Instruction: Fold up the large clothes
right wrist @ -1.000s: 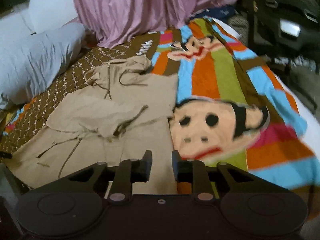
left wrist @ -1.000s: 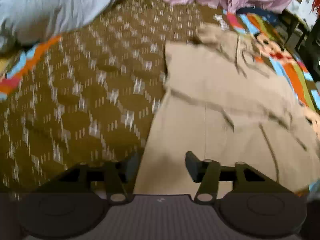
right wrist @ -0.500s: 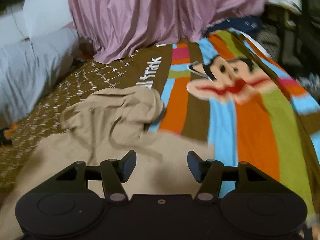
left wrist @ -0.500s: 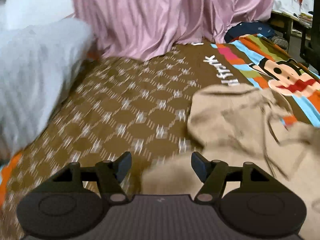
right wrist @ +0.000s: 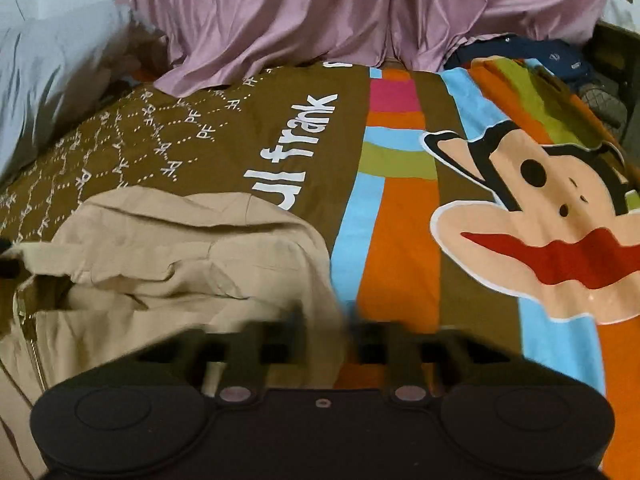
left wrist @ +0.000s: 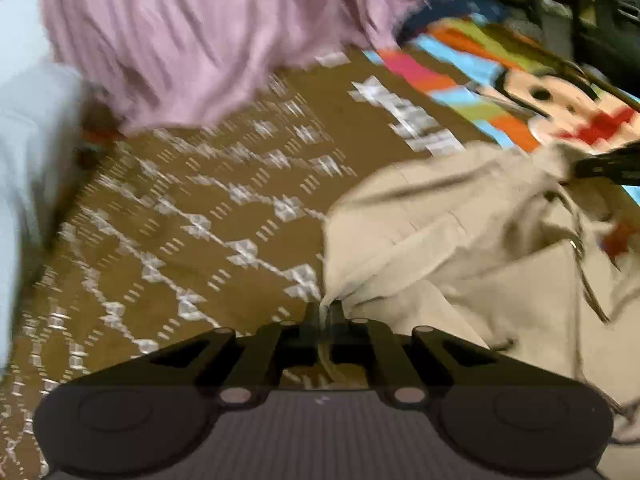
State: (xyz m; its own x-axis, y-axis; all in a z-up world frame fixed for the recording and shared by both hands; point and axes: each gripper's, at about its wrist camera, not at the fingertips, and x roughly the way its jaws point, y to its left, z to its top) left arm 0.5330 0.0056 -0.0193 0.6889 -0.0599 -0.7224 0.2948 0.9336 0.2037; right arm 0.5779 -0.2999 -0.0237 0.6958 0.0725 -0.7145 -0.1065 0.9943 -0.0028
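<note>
A beige hooded jacket (left wrist: 460, 248) lies crumpled on the patterned bedspread (left wrist: 200, 220), its drawstrings trailing at the right. My left gripper (left wrist: 324, 312) is shut, with a pinch of the jacket's left edge bunched between its tips. In the right wrist view the jacket's hood end (right wrist: 180, 264) lies at the lower left. My right gripper (right wrist: 324, 320) is blurred; its fingers stand close together at the jacket's right edge, and the cloth appears to be caught between them. A dark piece of the right gripper (left wrist: 604, 168) shows over the jacket's far side in the left wrist view.
A pink curtain (right wrist: 320, 12) hangs along the far side of the bed. A grey pillow (right wrist: 48, 72) lies at the back left. A dark blue bag (right wrist: 540, 52) sits at the back right. The bedspread's striped monkey print (right wrist: 540, 240) stretches to the right of the jacket.
Both grippers travelled from the jacket's lower part to its hood end. Their jaws stood wide half a second ago and have now closed at the jacket's left and right edges.
</note>
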